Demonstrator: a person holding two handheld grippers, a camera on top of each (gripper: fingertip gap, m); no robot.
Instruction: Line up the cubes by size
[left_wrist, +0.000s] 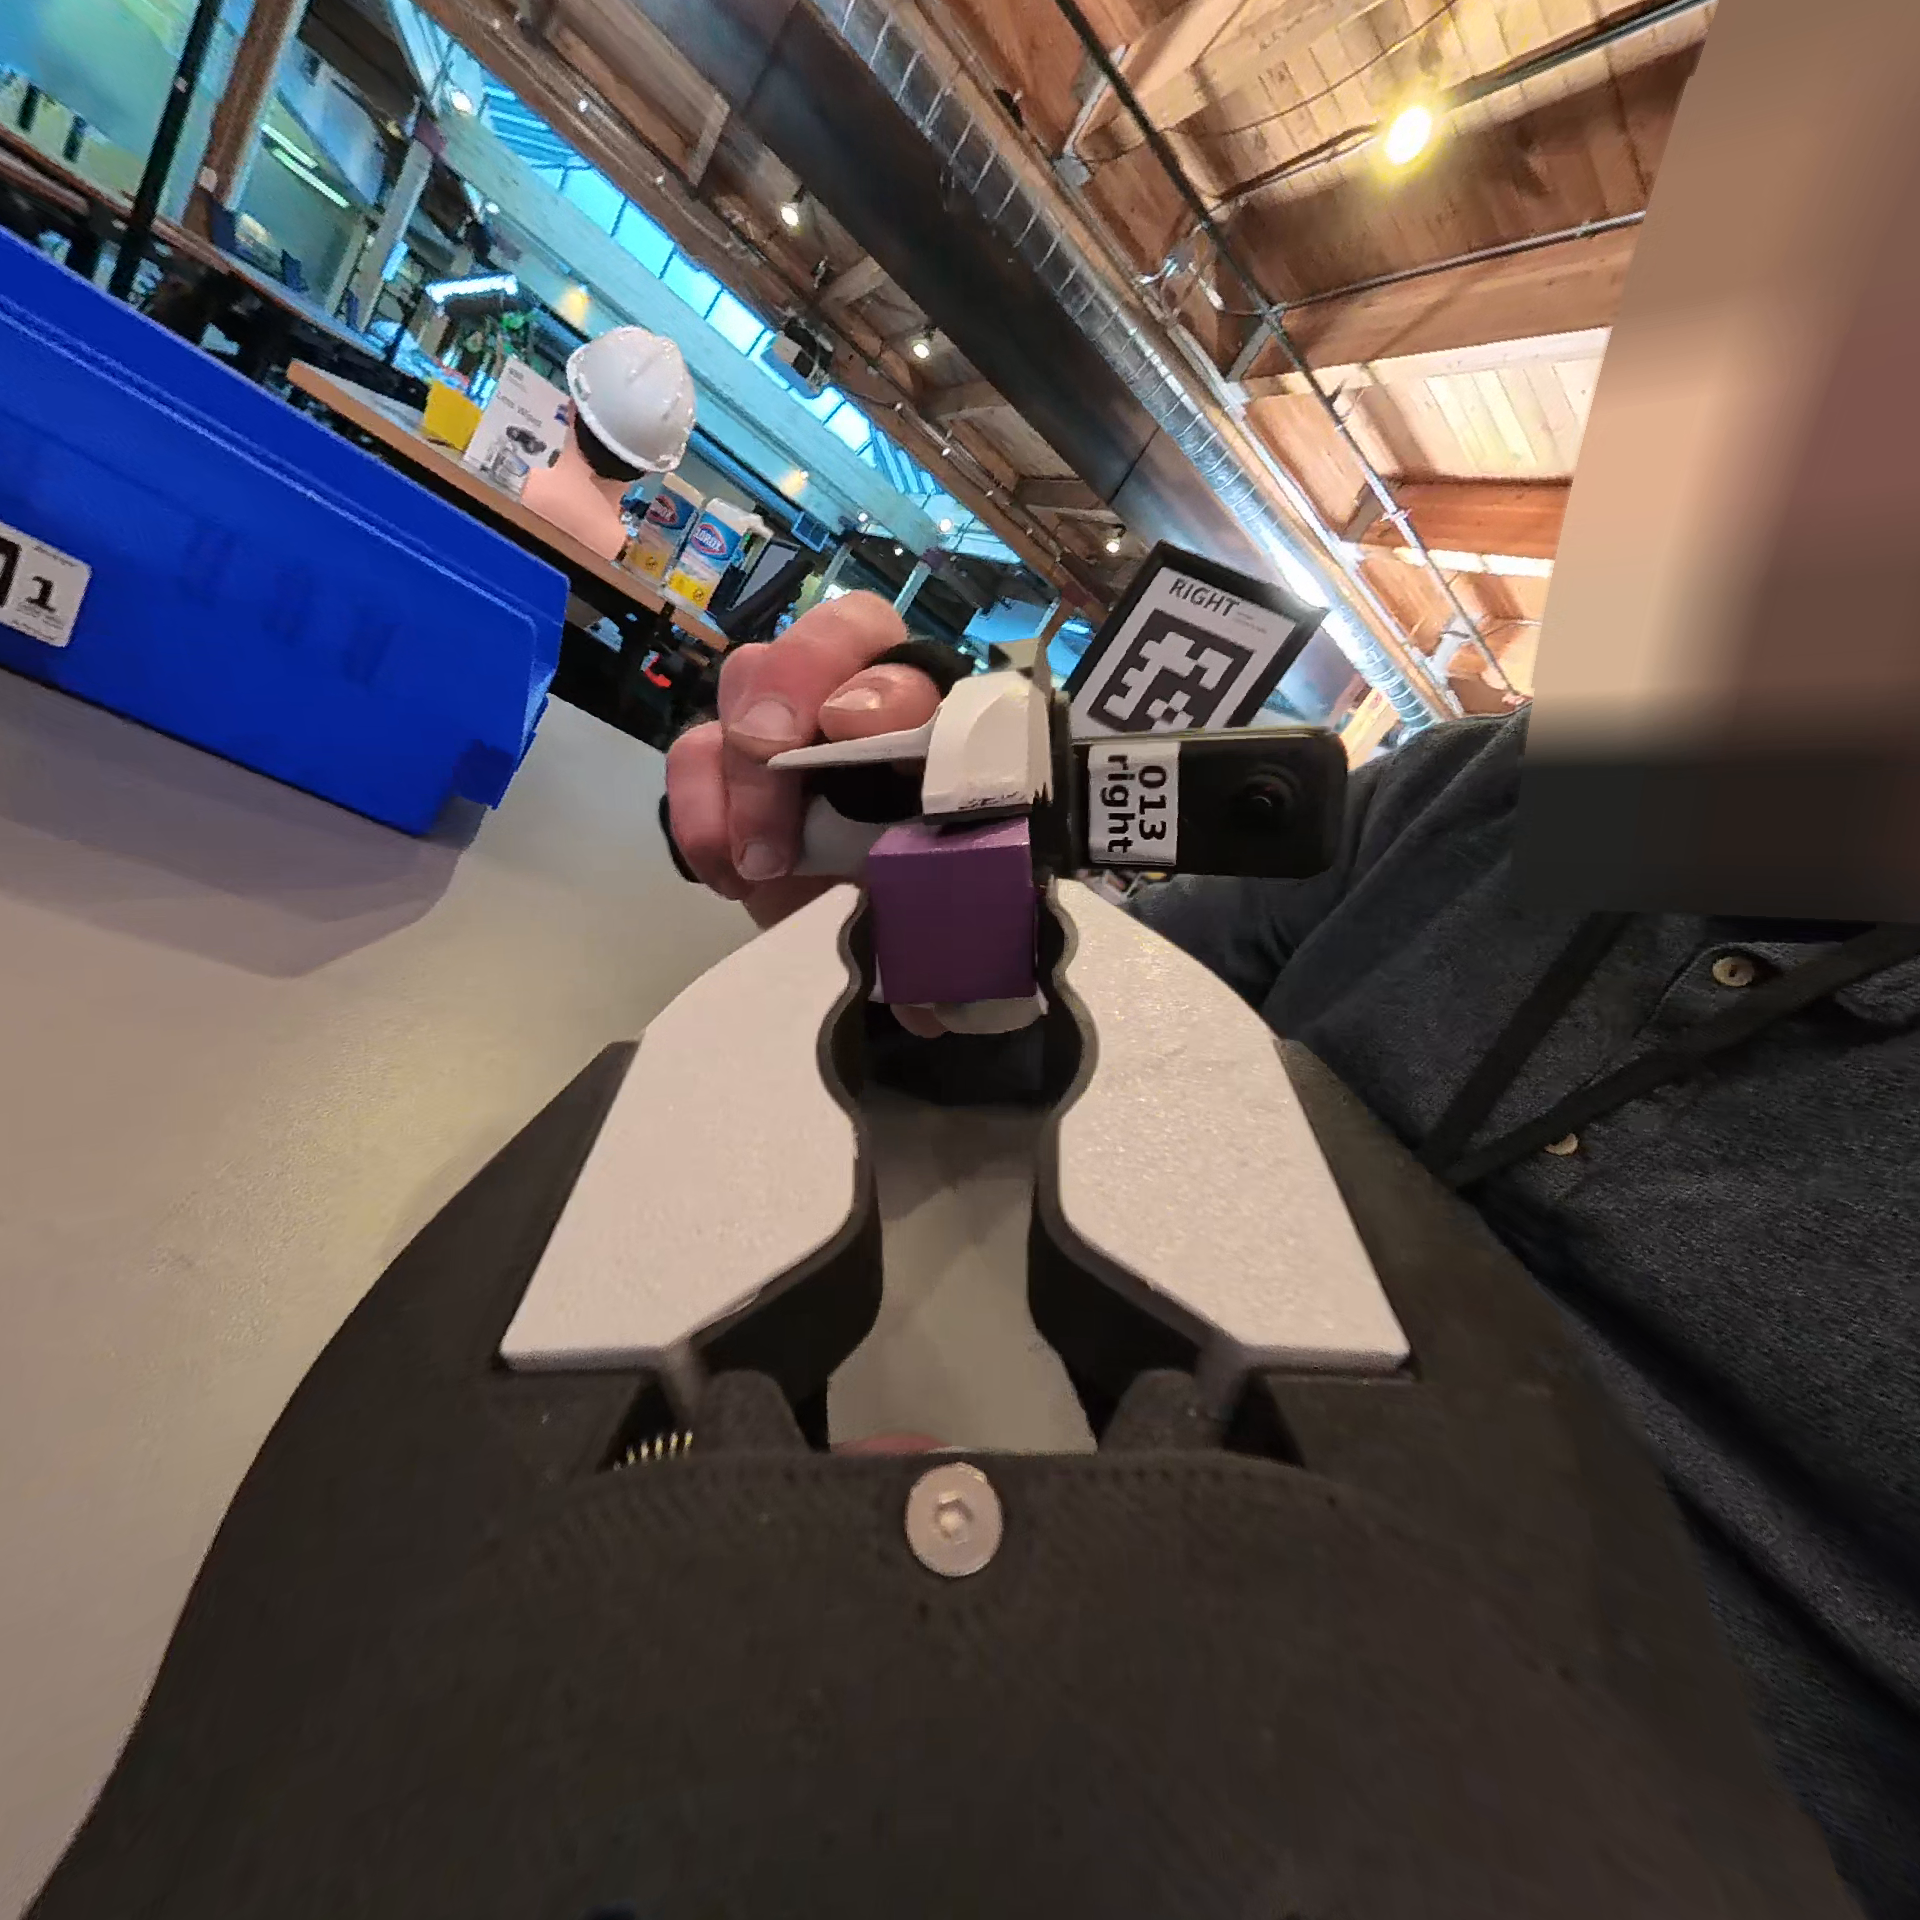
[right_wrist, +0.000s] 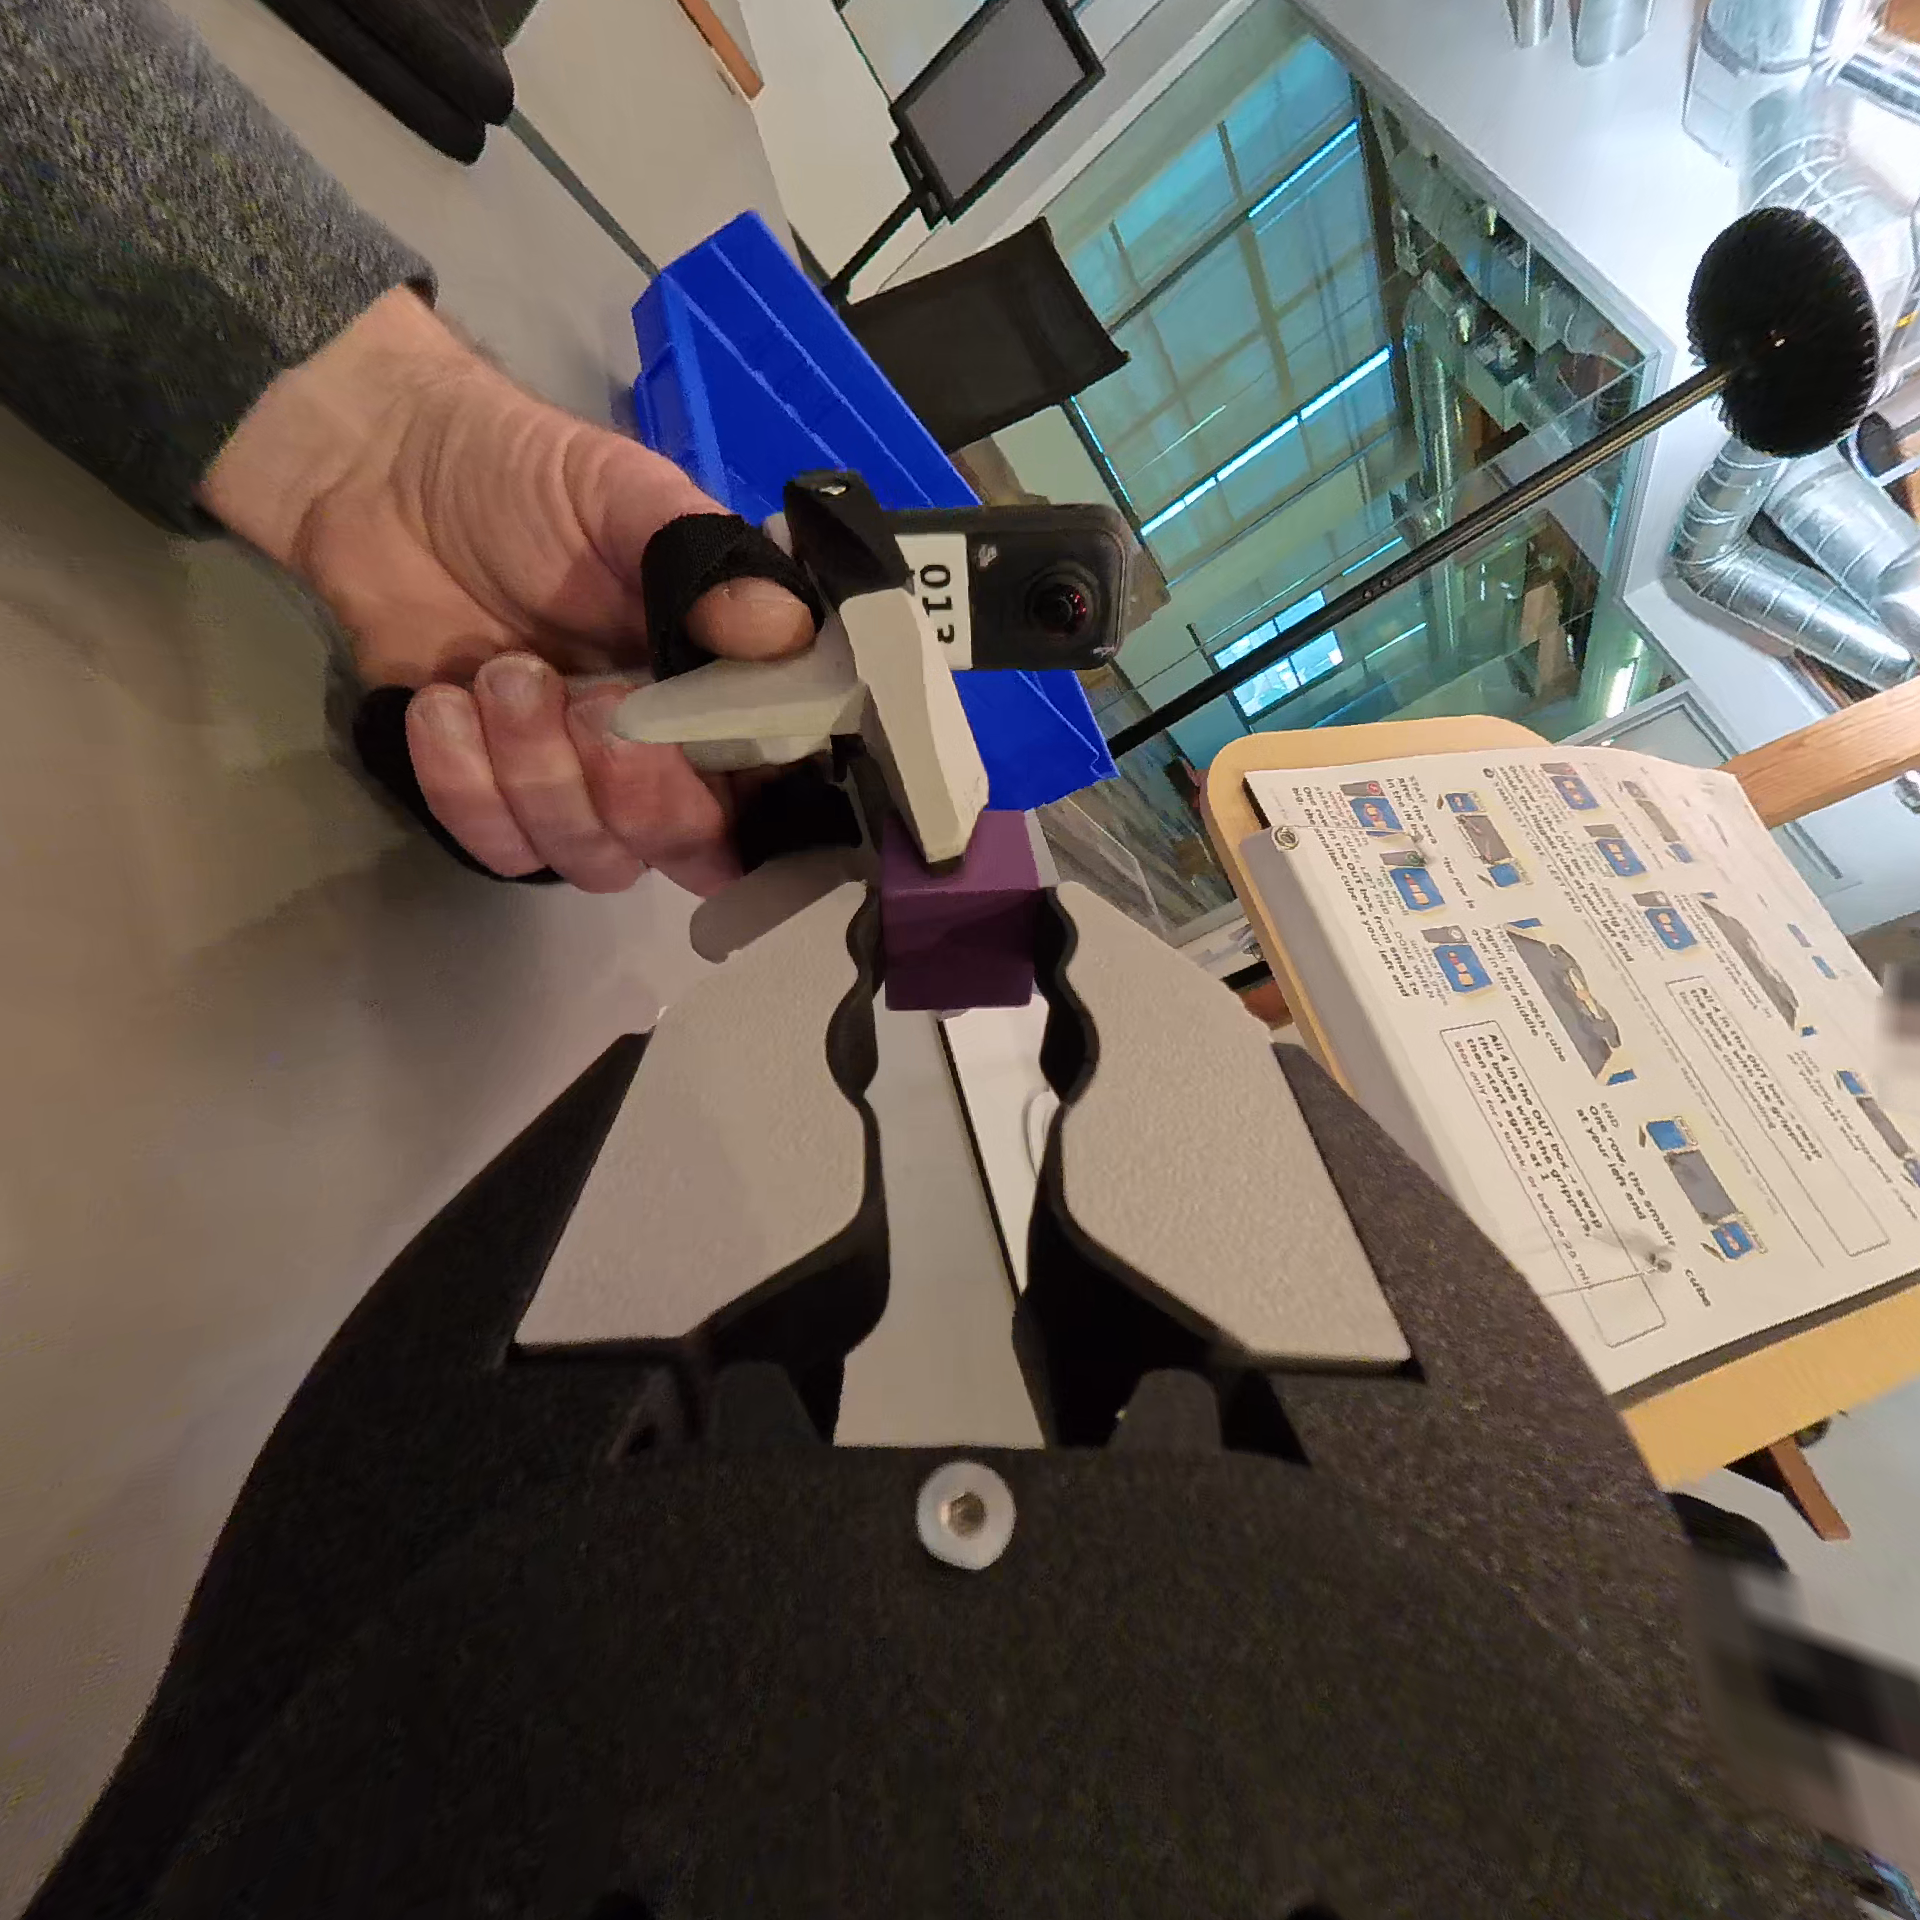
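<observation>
A purple cube (left_wrist: 951, 925) is held in mid-air between both grippers, above the grey table (left_wrist: 208, 1143). My left gripper (left_wrist: 954, 920) has its two pads against the cube's left and right faces. The right gripper's white fingers (left_wrist: 987, 743) clamp the same cube from above and below. In the right wrist view the cube (right_wrist: 956, 956) sits between my right gripper's (right_wrist: 961, 940) pads. There the left gripper's white finger (right_wrist: 914, 727) presses on the cube's top, with its other finger under it. No other cubes are in view.
A blue bin (left_wrist: 260, 582) stands on the table at the left and also shows in the right wrist view (right_wrist: 821, 416). A person's hands (right_wrist: 499, 582) hold the grippers. A printed sheet on a wooden stand (right_wrist: 1558, 1039) is at the right.
</observation>
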